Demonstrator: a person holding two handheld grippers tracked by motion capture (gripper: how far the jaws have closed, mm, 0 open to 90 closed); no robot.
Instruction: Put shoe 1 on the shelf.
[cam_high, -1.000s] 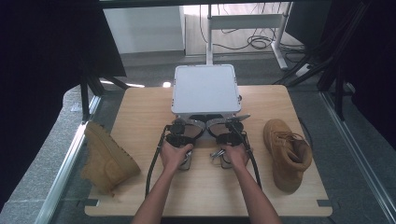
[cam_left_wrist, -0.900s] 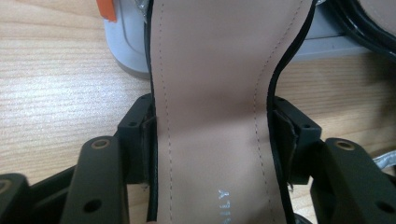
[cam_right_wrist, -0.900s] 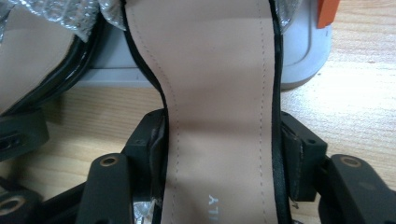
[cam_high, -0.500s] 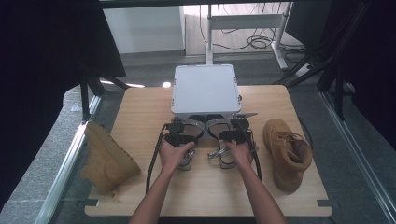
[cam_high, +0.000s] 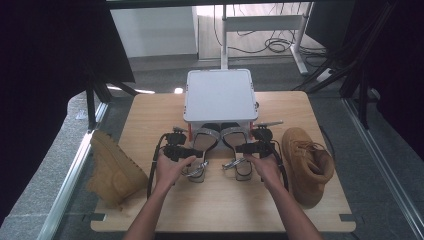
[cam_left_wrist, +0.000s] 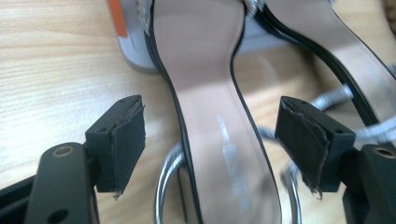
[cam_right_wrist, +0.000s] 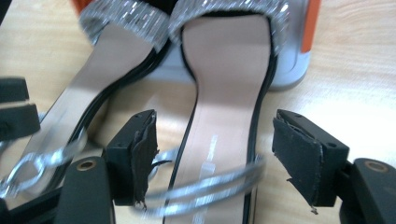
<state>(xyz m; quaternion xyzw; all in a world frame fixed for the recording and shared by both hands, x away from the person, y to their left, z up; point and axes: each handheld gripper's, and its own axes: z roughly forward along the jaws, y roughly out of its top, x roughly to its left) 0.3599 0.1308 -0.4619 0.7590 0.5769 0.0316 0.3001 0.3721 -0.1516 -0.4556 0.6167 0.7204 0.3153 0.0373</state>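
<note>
Two heeled sandals with silver glitter straps lie side by side, toes against the white case. My left gripper is open and straddles the heel end of the left sandal. In the left gripper view, the gripper has its pads either side of the sandal's beige insole, apart from it. My right gripper is open too. Seen in the right gripper view, this gripper straddles the right sandal above its silver ankle strap.
A tan boot lies at the wooden table's left edge. Another tan boot stands on the right. The case has orange corners. The neighbouring sandal lies close beside each gripper.
Both hands have shifted slightly outward with their grippers. The sandals, boots and case lie where they were.
</note>
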